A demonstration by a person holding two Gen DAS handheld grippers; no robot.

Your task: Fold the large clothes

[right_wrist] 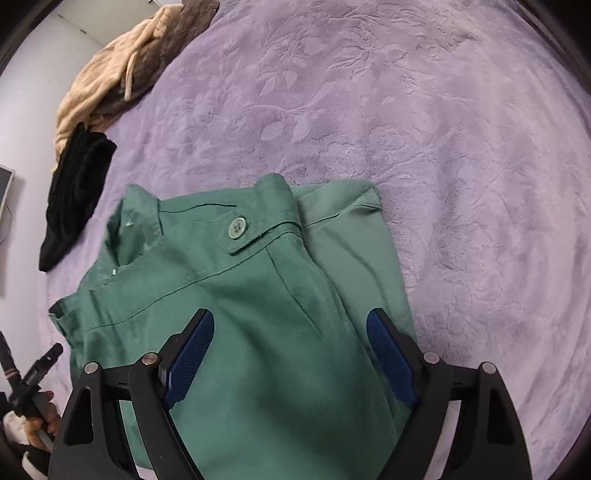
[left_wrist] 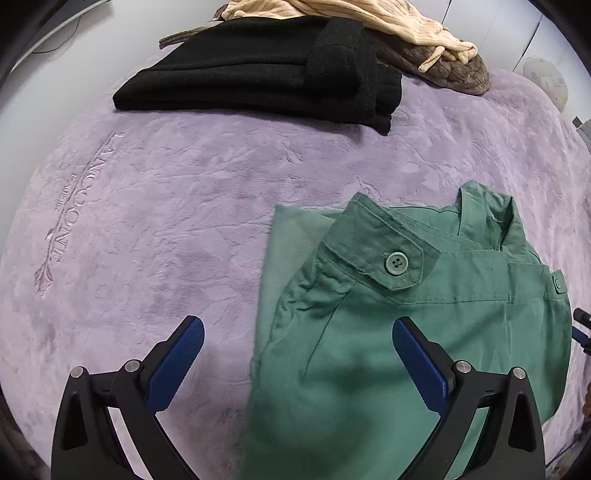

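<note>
A green garment [left_wrist: 406,314] with a buttoned waistband tab lies folded on the purple blanket [left_wrist: 166,206]. My left gripper [left_wrist: 299,332] is open and empty, hovering over the garment's left edge, one finger above bare blanket. In the right wrist view the same green garment [right_wrist: 258,295] fills the lower middle. My right gripper [right_wrist: 290,325] is open and empty, both fingers above the garment's near part. Whether either gripper touches the fabric I cannot tell.
A folded black garment [left_wrist: 266,74] lies at the far edge of the blanket, with a beige and brown pile of clothes [left_wrist: 388,33] behind it. Both also show at the left in the right wrist view [right_wrist: 74,192]. Purple blanket [right_wrist: 443,147] spreads to the right.
</note>
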